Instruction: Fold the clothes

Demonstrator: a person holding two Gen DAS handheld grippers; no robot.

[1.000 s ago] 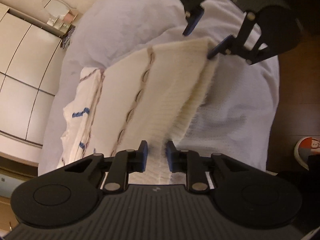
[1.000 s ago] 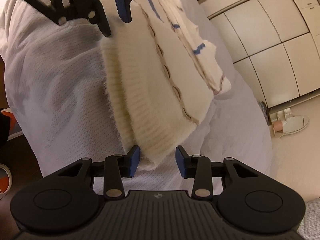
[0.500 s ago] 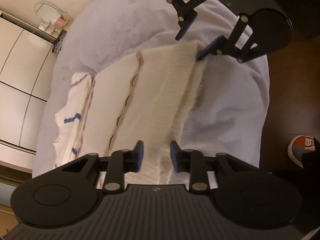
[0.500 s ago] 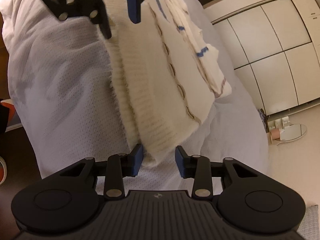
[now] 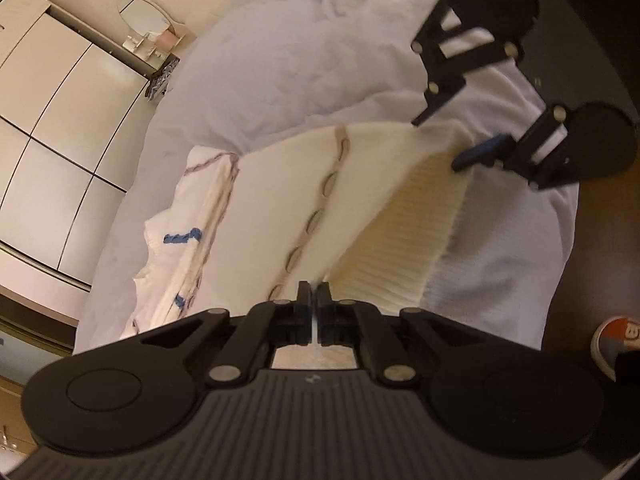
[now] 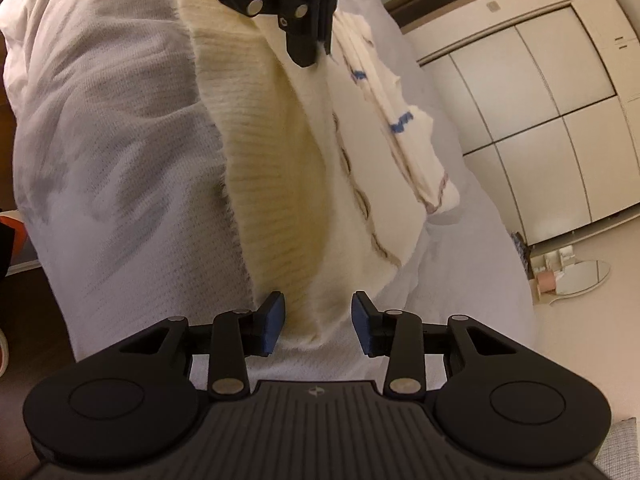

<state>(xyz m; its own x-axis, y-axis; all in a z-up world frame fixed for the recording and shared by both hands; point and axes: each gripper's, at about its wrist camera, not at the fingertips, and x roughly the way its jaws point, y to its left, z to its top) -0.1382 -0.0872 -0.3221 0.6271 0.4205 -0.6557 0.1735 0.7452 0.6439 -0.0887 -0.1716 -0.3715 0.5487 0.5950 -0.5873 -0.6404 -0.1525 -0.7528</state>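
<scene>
So we've got the cream knit sweater [image 5: 280, 204] spread out on the bed [image 5: 280, 60], on top of the white cover, with its ribbed hem [image 5: 404, 236] along the edge nearest the bed's side. There's a line of brown oval stitching [image 5: 316, 220] running down the middle of it. Just beside the sweater, touching its far side, is a bunched-up white cloth [image 5: 188, 236] with blue marks and brownish trim.

Our left tool [image 5: 313, 304] has its fingers pressed together, pinching one corner of the sweater right by the hem. You can see the same thing from the right wrist view, where the left tool [image 6: 316, 46] sits clamped at the far corner of the sweater [image 6: 280, 168].

Our right tool [image 6: 318, 328] is spread apart, blue pads [image 6: 272, 322] on either side of the other hem corner, not gripping it. From the left wrist view the right tool [image 5: 444, 140] looks the same, fingers apart around that corner.

Off the bed there's a white panelled wardrobe [image 6: 540, 112] along the wall, and an oval mirror [image 6: 584, 278] lying on the floor [image 6: 580, 340] with a few small items next to it.
</scene>
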